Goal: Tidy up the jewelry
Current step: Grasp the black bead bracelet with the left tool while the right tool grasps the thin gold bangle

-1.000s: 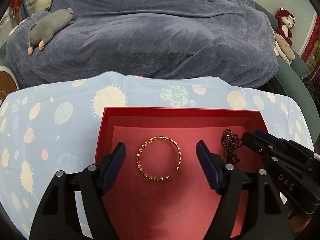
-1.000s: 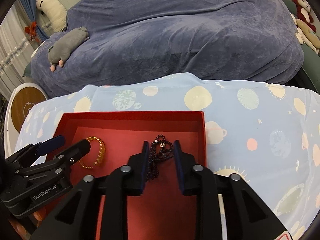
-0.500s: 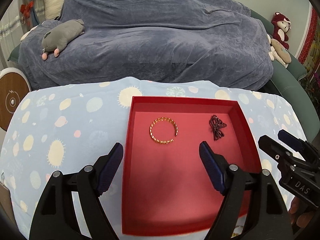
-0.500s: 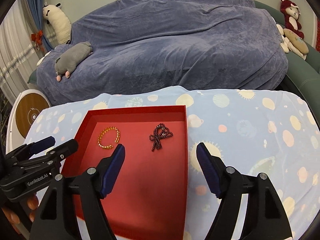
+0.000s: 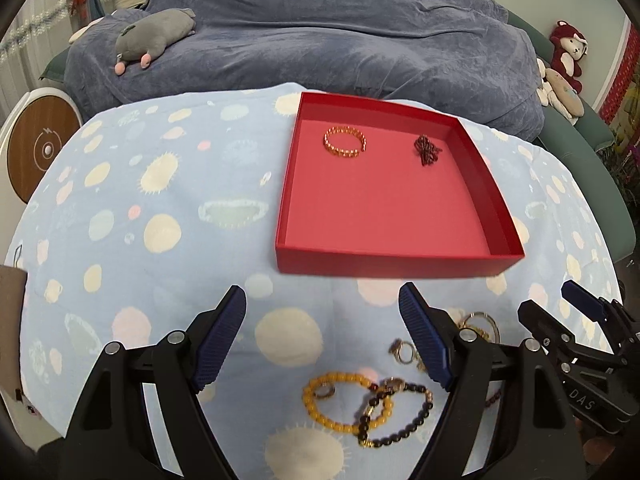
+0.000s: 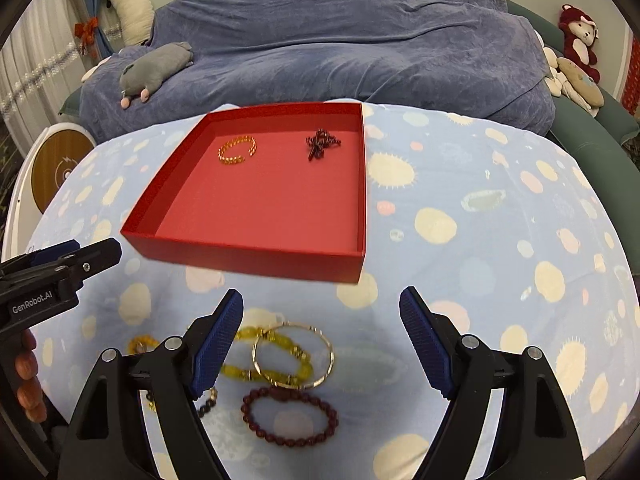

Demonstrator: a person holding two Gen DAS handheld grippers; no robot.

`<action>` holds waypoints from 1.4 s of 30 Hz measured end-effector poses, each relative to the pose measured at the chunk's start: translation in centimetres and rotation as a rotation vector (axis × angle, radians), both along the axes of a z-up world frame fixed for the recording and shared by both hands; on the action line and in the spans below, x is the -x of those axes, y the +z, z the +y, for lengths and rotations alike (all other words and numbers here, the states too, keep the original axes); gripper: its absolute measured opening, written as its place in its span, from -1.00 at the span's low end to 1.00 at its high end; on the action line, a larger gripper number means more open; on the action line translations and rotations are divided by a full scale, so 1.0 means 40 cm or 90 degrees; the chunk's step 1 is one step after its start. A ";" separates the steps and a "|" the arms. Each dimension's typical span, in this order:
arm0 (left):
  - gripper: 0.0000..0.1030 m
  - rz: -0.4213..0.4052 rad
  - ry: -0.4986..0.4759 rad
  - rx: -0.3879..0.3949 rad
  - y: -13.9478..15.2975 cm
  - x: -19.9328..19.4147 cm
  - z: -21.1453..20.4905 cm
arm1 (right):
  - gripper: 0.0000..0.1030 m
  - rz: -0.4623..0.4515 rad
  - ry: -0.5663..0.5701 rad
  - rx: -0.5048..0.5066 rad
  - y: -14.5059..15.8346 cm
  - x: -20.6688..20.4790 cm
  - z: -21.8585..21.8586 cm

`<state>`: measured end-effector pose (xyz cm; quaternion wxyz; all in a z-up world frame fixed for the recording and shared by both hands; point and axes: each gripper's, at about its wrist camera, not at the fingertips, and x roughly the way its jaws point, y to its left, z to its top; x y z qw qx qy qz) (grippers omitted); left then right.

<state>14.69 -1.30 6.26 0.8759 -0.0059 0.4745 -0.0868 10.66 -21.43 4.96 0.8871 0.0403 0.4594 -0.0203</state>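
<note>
Both grippers, left (image 5: 322,336) & right (image 6: 321,338), hung wide open, empty, right's jaws just opened. Tangled bracelets (image 5: 366,408) might, prob., lift together, missing the red box (image 5: 396,258).

The right tool (image 6: 321,330) hangs with its jaws just spread wide and nothing between them above loose jewelry on the patterned bench (image 6: 480,240) — a gold hoop (image 6: 293,355), yellow beads (image 6: 276,344), a dark red bead bracelet (image 6: 290,416) — while the red tray (image 6: 256,256) beyond holds a gold bracelet (image 6: 237,150) and dark necklace (image 6: 322,143) near its far edge.
</note>
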 end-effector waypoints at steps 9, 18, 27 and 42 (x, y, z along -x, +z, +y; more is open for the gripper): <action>0.46 0.024 0.005 -0.013 -0.066 0.112 0.032 | 0.47 0.029 0.005 -0.003 -0.071 0.044 0.037; 0.45 0.045 0.009 0.005 -0.106 0.137 0.049 | 0.45 0.046 0.004 -0.003 -0.119 0.002 0.059; 0.46 0.057 0.000 0.006 -0.129 0.150 0.045 | 0.17 0.064 0.001 -0.016 -0.158 -0.013 0.053; 0.44 0.053 -0.015 0.015 -0.124 0.176 0.030 | 0.16 0.036 -0.021 -0.025 -0.110 0.046 0.026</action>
